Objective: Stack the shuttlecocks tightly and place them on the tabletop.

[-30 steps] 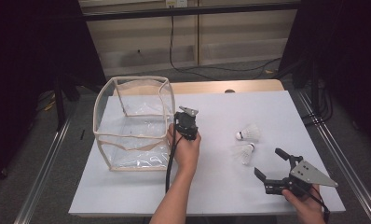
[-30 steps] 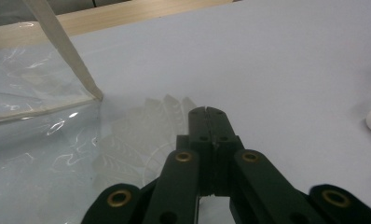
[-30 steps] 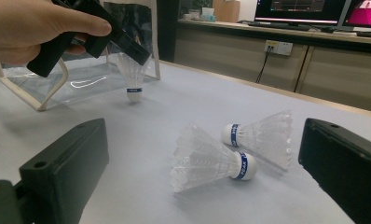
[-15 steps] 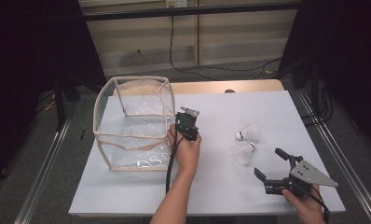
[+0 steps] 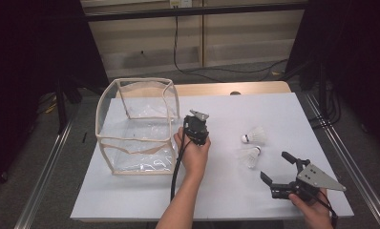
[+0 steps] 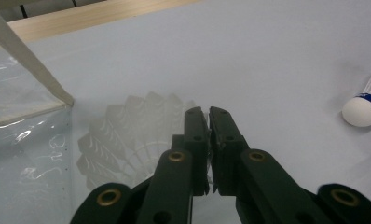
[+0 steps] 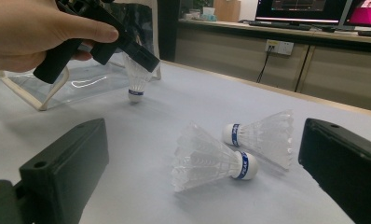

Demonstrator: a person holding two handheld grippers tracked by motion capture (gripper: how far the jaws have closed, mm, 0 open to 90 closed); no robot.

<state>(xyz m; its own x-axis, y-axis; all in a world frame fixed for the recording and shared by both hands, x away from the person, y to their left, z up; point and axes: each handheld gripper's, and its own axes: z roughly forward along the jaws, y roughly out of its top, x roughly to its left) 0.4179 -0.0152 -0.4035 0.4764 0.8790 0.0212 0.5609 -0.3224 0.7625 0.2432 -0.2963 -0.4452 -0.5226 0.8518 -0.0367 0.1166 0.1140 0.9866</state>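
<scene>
My left gripper (image 5: 196, 125) is beside the clear box (image 5: 103, 139), shut on the feather edge of a white shuttlecock (image 6: 127, 135). In the right gripper view that shuttlecock (image 7: 136, 77) hangs cork down from the left gripper (image 7: 144, 58), just above the table. The jaws have just eased open slightly, with the feathers still between them. Two more shuttlecocks (image 5: 254, 136) (image 5: 249, 156) lie on the white table, seen close in the right gripper view (image 7: 211, 158) (image 7: 263, 135). My right gripper (image 5: 276, 166) rests open near the front right, pointing at them, apart from both.
The clear plastic box with beige trim (image 6: 16, 51) stands open-topped at the table's left. A wooden strip (image 5: 255, 88) runs along the far edge. Dark rails flank the white table (image 5: 226, 200) on both sides.
</scene>
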